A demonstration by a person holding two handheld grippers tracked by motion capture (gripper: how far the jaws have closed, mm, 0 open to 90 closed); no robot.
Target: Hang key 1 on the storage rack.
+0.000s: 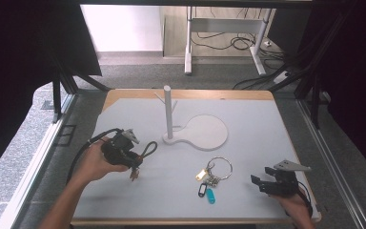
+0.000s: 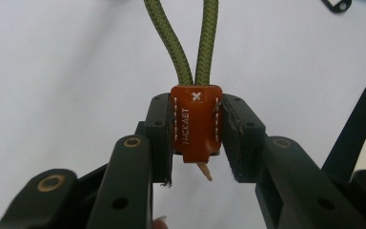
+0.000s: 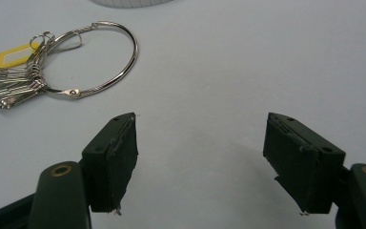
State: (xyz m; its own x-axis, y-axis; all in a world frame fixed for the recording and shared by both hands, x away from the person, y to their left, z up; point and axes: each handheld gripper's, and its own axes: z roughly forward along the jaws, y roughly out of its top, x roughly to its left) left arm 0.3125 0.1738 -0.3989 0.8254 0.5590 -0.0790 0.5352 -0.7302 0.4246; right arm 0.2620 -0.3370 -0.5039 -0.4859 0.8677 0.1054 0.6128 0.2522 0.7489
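Left gripper (image 1: 134, 164): held above the left part of the grey table top (image 1: 257, 129), clear of the surface. Its two black jaws are clamped on the brown leather tab (image 2: 196, 123) of a key fob, one pad pressing on each side edge of the tab. The tab carries white stitching and a small cross mark. A loop of olive-green braided cord (image 2: 198, 38) runs out of the top of the tab, away from the jaws; in the high view the loop (image 1: 148, 149) stands out to the right of the gripper body. A pale sliver protrudes below the tab; what it is cannot be told.

Right gripper (image 1: 259, 183): near the front right corner of the table, low over the surface. Its jaws stand wide apart, with bare table between the pads.

Large silver key ring with a bunch of keys and plastic tags (image 1: 213, 174): lying flat on the table between the two grippers, nearer the right one and apart from it. A yellow tag (image 3: 9, 56) sits at the bunch; a blue tag (image 1: 210, 195) and a black tag (image 1: 202, 190) lie toward the front edge.

White peg stand with a round flat base (image 1: 168, 112): upright at the centre rear of the table, short pegs branching from the post. Its base plate (image 1: 209, 131) extends to the right. The stand is well apart from both grippers.
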